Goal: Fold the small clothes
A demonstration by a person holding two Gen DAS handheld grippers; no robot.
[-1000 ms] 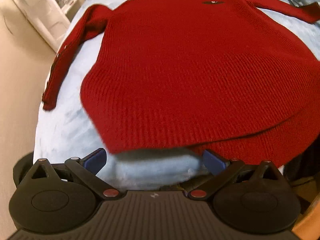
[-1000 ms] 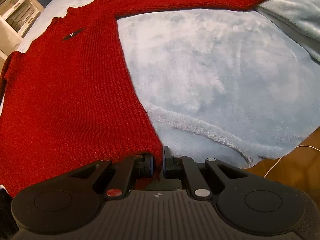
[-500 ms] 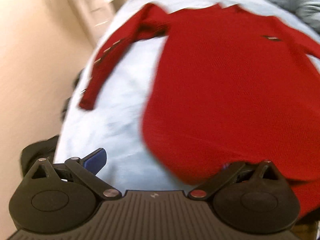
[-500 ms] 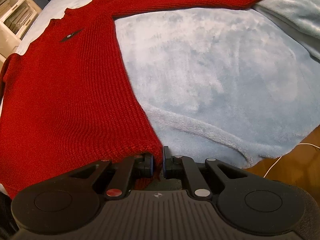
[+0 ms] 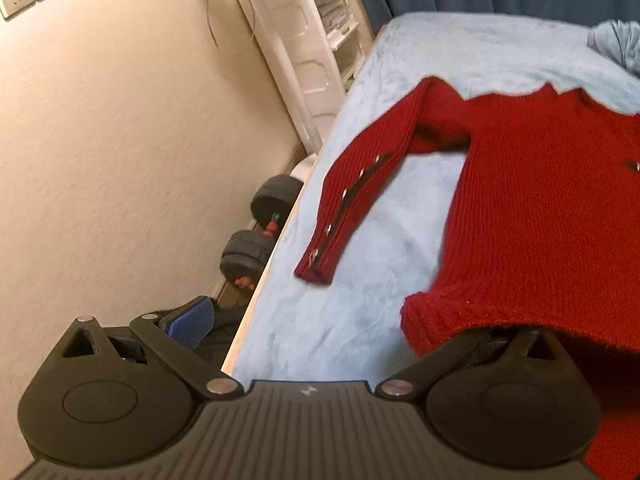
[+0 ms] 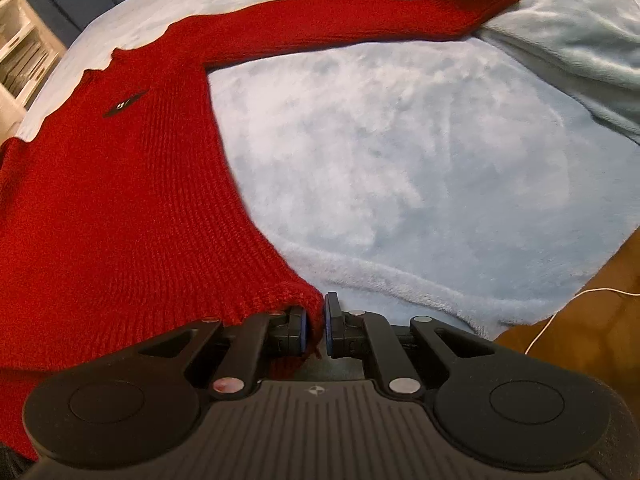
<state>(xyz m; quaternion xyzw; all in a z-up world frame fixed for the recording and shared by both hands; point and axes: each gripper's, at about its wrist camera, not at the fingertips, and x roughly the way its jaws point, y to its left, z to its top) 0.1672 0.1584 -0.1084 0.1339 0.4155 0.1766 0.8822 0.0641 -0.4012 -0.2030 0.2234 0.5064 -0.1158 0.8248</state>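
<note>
A red sweater [image 6: 120, 208] lies spread flat on a pale blue blanket [image 6: 400, 160] that covers the bed. Its body takes the left part of the right wrist view, and one sleeve [image 6: 340, 28] stretches away toward the far right, its cuff resting on a rumpled fold of the blanket.

The right hand-held gripper [image 6: 315, 326] sits at the sweater's near corner, pointing steeply down. Its jaws are nearly closed and pinch the ribbed hem [image 6: 280, 300] between the blue pads, with a bit of red knit showing below them. A white cable [image 6: 560, 312] trails across the wooden floor beside the bed's edge.

The left hand-held gripper [image 5: 340, 328] stands wide. Its left finger, with its blue pad [image 5: 192, 316], hangs off the side of the bed over the floor, while its right finger is hidden beneath the sweater's other hem corner [image 5: 436, 316], which drapes over it. Nothing is pinched there. The other sleeve [image 5: 360, 188], with small metal fastenings along the cuff, lies bent on the blanket ahead of this gripper, apart from it. Beside the bed stand dumbbells [image 5: 260, 232] against the beige wall and a white shelf unit [image 5: 316, 40].
</note>
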